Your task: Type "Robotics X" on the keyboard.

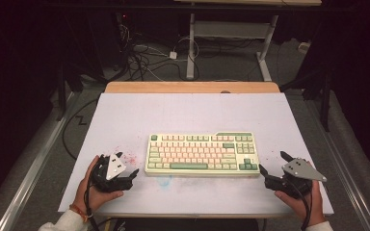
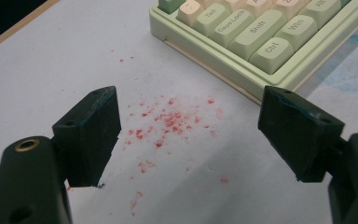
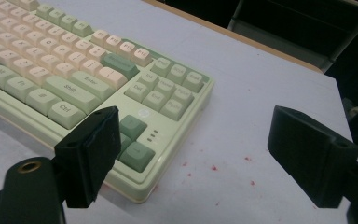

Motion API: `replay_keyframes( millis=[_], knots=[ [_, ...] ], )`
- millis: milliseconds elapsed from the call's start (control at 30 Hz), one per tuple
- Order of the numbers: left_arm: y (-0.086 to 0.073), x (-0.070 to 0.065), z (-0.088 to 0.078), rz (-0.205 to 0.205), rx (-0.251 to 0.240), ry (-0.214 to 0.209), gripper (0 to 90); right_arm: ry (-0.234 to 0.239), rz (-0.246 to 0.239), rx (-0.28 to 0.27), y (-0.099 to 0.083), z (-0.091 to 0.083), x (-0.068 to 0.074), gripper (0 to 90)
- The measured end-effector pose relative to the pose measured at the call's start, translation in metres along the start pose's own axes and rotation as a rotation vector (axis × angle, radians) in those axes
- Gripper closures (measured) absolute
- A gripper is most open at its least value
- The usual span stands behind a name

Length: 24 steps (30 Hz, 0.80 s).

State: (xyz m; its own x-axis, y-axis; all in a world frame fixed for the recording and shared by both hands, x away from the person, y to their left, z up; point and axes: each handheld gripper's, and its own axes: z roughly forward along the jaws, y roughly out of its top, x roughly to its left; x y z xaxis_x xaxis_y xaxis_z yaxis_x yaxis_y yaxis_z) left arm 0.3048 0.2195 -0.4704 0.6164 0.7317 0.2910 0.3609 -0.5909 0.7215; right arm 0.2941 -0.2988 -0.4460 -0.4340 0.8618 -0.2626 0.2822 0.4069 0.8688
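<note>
A pale green keyboard point(image 1: 202, 154) with cream and green keys lies flat in the middle of the white table point(image 1: 188, 115). My left gripper point(image 1: 126, 164) rests just off its left end, jaws wide open with nothing between them. The left gripper view looks over red specks on the table toward the keyboard's point(image 2: 261, 37) near left corner, with the left gripper point(image 2: 189, 135) open. My right gripper point(image 1: 272, 163) sits by the keyboard's right end, also open and empty. In the right gripper view, the right gripper point(image 3: 214, 154) straddles the keyboard's point(image 3: 98, 79) right corner, one jaw overlapping it in the picture.
Red specks point(image 2: 168, 121) dot the table left of the keyboard, and a few red specks point(image 3: 214, 168) lie to its right. A faint blue smear point(image 1: 164, 180) marks the table in front of it. A wooden edge point(image 1: 192, 87) runs along the far side. Cables and desk legs stand on the floor beyond.
</note>
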Motion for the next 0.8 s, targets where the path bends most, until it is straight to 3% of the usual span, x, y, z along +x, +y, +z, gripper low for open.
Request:
replay_keyframes(
  millis=[500, 567, 800],
  knots=[
    [-0.002, -0.001, -0.002, -0.003, -0.003, -0.010, 19.8, 0.039, 0.017, -0.024, 0.001, -0.006, -0.004, 22.0],
    [-0.002, -0.002, -0.002, 0.000, 0.004, -0.009, 19.6, 0.048, 0.019, -0.017, 0.003, -0.006, -0.005, 25.5],
    [-0.003, -0.001, -0.001, -0.005, 0.011, -0.015, 19.5, 0.116, 0.019, 0.003, 0.020, 0.005, -0.002, 52.5]
  ],
)
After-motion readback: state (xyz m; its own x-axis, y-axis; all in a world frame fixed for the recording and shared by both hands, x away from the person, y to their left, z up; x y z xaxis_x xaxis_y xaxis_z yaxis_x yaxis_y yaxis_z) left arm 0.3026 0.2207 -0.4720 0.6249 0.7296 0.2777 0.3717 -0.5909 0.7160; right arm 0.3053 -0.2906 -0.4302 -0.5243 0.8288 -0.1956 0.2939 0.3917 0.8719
